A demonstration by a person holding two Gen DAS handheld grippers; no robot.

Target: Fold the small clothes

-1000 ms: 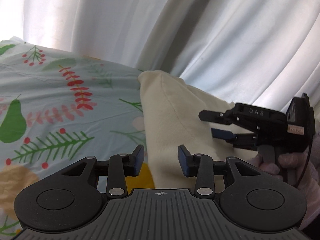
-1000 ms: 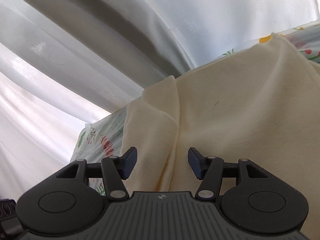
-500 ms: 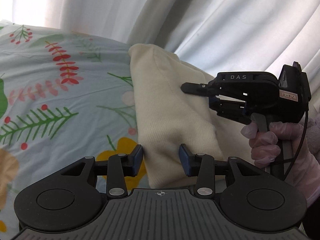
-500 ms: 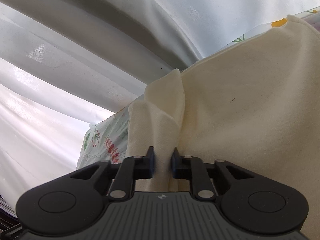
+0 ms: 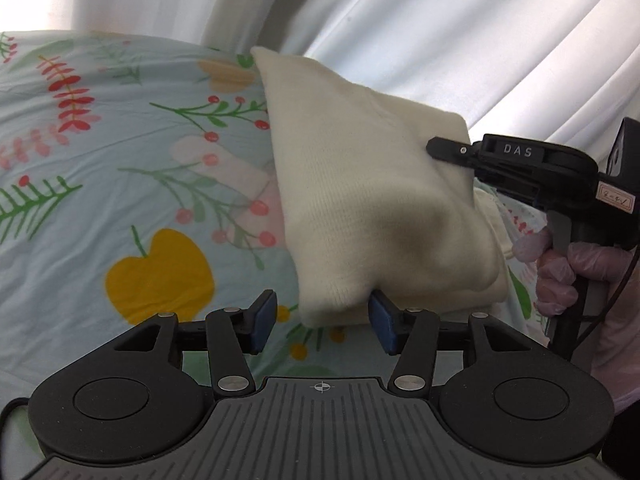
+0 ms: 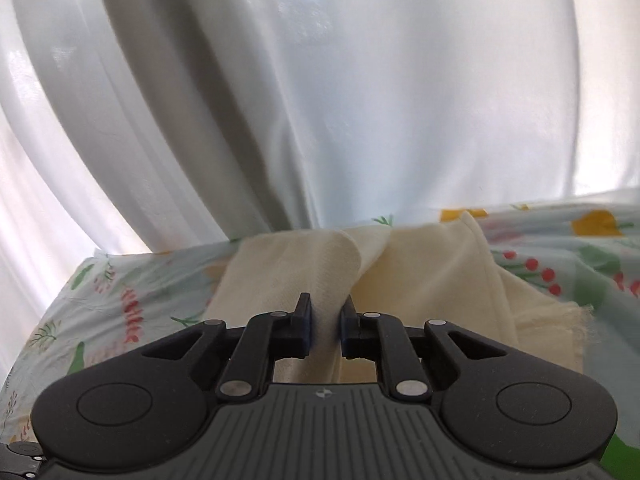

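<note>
Two fisheye views, each mounted behind a gripper's fingers, looking forward and downward along them. Left wrist view: close over the printed sheet (image 5: 120, 184), facing the curtain (image 5: 400, 20), with the cream cloth (image 5: 360, 200) right at the fingers (image 5: 264, 320) and the right gripper (image 5: 444, 150) in from the right edge. Right wrist view: just as close, tilted less steeply, mostly curtain (image 6: 360, 100), cloth (image 6: 280, 272) at its fingers (image 6: 304, 320). Shared by both: cloth, sheet (image 6: 120, 288), curtain.
</note>
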